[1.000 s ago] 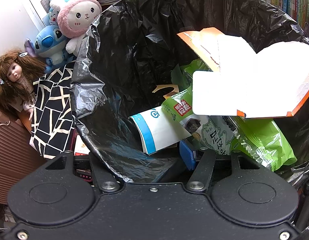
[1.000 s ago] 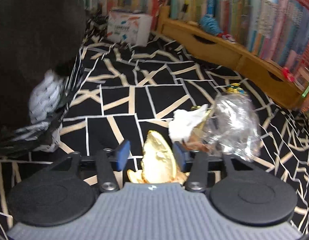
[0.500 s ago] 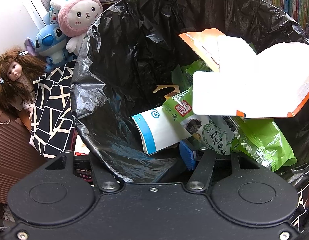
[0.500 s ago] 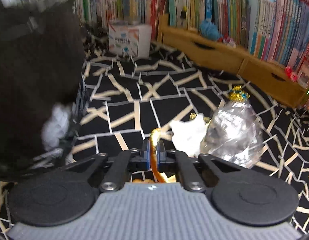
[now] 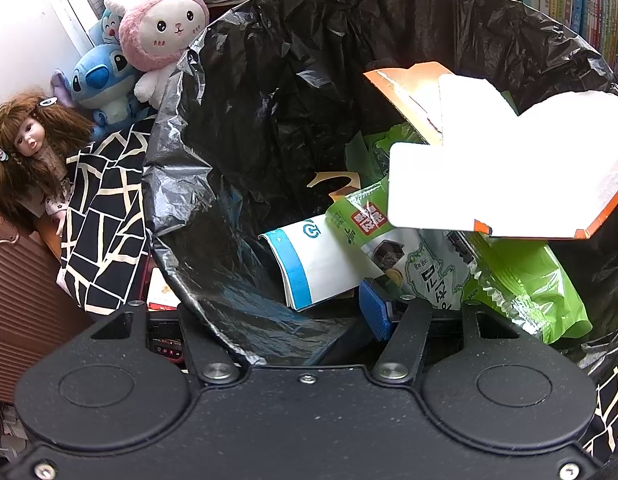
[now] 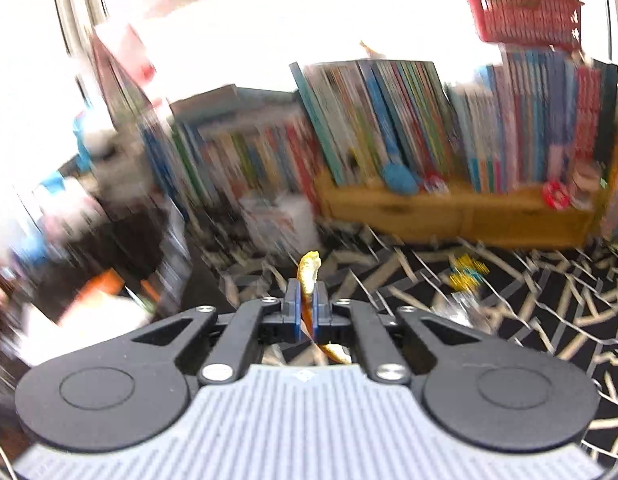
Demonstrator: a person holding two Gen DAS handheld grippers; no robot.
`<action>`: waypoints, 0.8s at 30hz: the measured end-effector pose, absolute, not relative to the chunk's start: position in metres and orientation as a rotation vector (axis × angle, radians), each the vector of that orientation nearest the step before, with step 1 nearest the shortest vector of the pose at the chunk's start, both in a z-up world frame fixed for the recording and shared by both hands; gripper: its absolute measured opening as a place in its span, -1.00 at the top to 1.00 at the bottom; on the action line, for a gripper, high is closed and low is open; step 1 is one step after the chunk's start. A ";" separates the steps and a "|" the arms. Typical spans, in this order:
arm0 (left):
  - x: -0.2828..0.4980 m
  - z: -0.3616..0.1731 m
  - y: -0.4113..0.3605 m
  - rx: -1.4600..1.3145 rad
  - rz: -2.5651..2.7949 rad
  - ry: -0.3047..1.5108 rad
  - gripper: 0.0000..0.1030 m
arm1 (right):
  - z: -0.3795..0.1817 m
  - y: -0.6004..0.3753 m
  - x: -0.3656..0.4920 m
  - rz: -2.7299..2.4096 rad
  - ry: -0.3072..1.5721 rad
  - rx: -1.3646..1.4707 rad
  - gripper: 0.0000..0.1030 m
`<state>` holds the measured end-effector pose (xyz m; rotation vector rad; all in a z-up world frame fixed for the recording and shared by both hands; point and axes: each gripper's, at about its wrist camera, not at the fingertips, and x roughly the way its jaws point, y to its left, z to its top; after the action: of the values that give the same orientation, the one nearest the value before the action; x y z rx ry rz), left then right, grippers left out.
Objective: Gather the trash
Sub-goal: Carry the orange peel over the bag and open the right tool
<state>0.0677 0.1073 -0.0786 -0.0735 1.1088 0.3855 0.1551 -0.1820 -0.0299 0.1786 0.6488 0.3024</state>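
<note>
In the left wrist view a black trash bag gapes wide. Inside lie a white-and-orange carton, green snack packets and a blue-and-white paper packet. My left gripper straddles the bag's near rim with its jaws wide apart. The blue pad sits inside the bag, and the other finger is hidden behind the film. In the blurred right wrist view my right gripper is shut on a crumpled gold wrapper, held up above the rug. The bag is a dark smear at the left.
A doll and plush toys sit left of the bag, by a brown suitcase. A clear plastic bag with a gold tie lies on the black-and-cream rug. Bookshelves and a wooden unit line the back.
My right gripper went from open around the gold wrapper to shut on it, then lifted it off the rug and swung upward. The left gripper and the bag have stayed put.
</note>
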 end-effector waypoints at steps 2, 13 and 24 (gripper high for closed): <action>0.068 -0.079 0.107 -0.070 0.388 1.109 -0.12 | -0.008 -0.181 0.156 0.362 0.614 0.227 0.84; 0.068 -0.079 0.106 -0.068 0.392 1.110 -0.12 | 0.034 -0.098 0.179 0.673 0.586 0.297 0.83; 0.068 -0.079 0.106 -0.069 0.393 1.107 -0.12 | 0.013 -0.052 0.177 0.732 0.663 0.241 0.74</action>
<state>0.0678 0.1057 -0.0792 -0.0694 1.1066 0.3925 0.1770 -0.0525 0.0134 0.2406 0.6635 0.7319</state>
